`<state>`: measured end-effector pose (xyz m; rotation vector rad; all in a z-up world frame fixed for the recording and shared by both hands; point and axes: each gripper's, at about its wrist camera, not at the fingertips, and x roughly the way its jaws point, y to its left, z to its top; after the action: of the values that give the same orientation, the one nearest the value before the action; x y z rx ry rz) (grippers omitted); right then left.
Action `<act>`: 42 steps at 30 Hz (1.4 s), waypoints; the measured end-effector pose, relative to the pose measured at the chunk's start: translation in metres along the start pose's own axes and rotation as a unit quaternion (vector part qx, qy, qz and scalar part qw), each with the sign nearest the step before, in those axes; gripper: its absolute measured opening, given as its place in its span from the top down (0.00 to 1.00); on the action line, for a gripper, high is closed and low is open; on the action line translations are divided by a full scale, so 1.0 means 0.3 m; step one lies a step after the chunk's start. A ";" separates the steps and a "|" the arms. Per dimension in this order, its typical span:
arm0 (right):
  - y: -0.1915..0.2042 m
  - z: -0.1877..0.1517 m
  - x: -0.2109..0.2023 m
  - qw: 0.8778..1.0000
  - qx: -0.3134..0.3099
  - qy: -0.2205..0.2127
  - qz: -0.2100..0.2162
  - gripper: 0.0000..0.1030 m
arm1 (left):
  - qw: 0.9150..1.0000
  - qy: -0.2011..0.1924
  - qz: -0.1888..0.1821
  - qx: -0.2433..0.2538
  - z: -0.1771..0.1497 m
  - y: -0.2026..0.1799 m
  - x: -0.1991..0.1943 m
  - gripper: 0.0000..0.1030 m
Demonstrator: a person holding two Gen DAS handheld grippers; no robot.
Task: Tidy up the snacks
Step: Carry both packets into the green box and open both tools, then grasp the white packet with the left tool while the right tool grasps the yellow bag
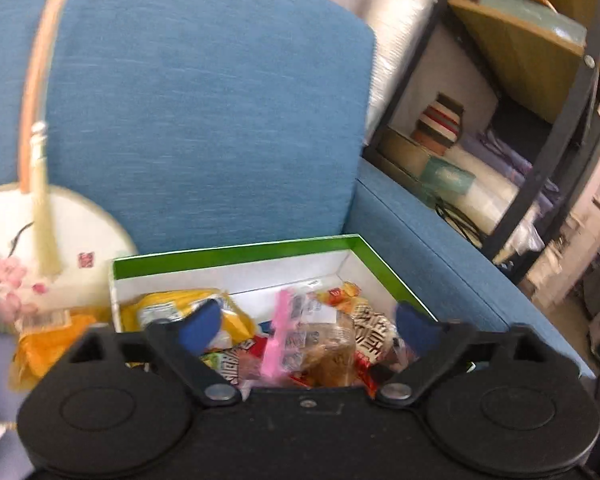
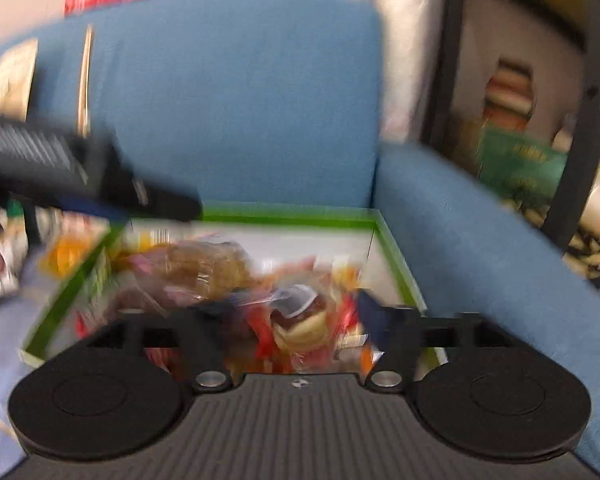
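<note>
A white box with a green rim [image 1: 236, 254] sits on the seat of a blue sofa [image 1: 204, 100], pushed toward the corner where the back cushion meets the sofa's arm on the right of the view, and it is heaped with wrapped snacks [image 1: 320, 344]: a yellow packet [image 1: 180, 304] at the left side of the box, a clear bag with a pink strip [image 1: 278, 336] in the middle, a brown-filled clear bag and red wrappers beside it. The left gripper [image 1: 310, 322] hovers over the near edge of the box with its blue-tipped jaws spread wide, and nothing is clamped between them. The right gripper [image 2: 292, 312] hangs over the same box, its jaws likewise wide apart over the snack pile with no packet gripped; this view is badly blurred, so single wrappers are hard to tell. Another orange-yellow packet [image 1: 48, 344] lies on the seat just outside the box's left wall. A round white fan [image 1: 56, 248] painted with pink blossoms leans against the back cushion near the box's far left corner, its wooden handle upward and a pale tassel hanging. A dark shelf rack [image 1: 540, 120] stands beyond the sofa's arm
</note>
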<state>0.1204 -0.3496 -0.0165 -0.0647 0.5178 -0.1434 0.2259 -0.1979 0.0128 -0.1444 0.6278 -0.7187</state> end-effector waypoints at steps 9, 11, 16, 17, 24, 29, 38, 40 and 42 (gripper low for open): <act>0.052 0.046 -0.059 1.000 -0.018 -0.023 -0.004 0.00 | 1.000 -0.009 0.028 -0.012 0.006 0.070 -0.120 0.00; 0.078 0.078 -0.095 0.999 -0.028 -0.041 -0.001 0.00 | 0.999 -0.017 0.030 -0.017 0.009 0.092 -0.175 0.00; 0.173 0.124 -0.161 0.996 -0.042 -0.072 0.033 0.00 | 0.996 -0.040 0.067 -0.039 -0.006 0.197 -0.325 0.00; 0.199 0.128 -0.165 0.995 -0.048 -0.073 0.043 0.00 | 0.994 -0.045 0.085 -0.047 -0.015 0.231 -0.353 0.00; 0.407 0.129 -0.148 0.988 -0.080 -0.054 0.121 0.00 | 0.971 -0.025 0.198 -0.133 -0.109 0.493 -0.428 0.00; 0.553 0.131 -0.082 0.980 -0.116 -0.027 0.160 0.00 | 0.965 0.004 0.222 -0.143 -0.172 0.577 -0.367 0.00; 0.695 0.149 0.094 0.958 -0.221 0.013 0.183 0.00 | 0.973 0.020 0.201 -0.114 -0.225 0.656 -0.277 0.25; 0.717 0.162 0.139 0.950 -0.254 0.019 0.182 0.00 | 0.975 0.025 0.192 -0.112 -0.229 0.667 -0.305 0.28; 0.743 0.173 0.192 0.941 -0.282 0.035 0.185 0.00 | 0.975 0.026 0.185 -0.120 -0.236 0.691 -0.345 0.28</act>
<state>0.2225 -0.1370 -0.0213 -0.5216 0.6211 0.3776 0.2431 0.0317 -0.0628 -0.2238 0.7665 -0.2856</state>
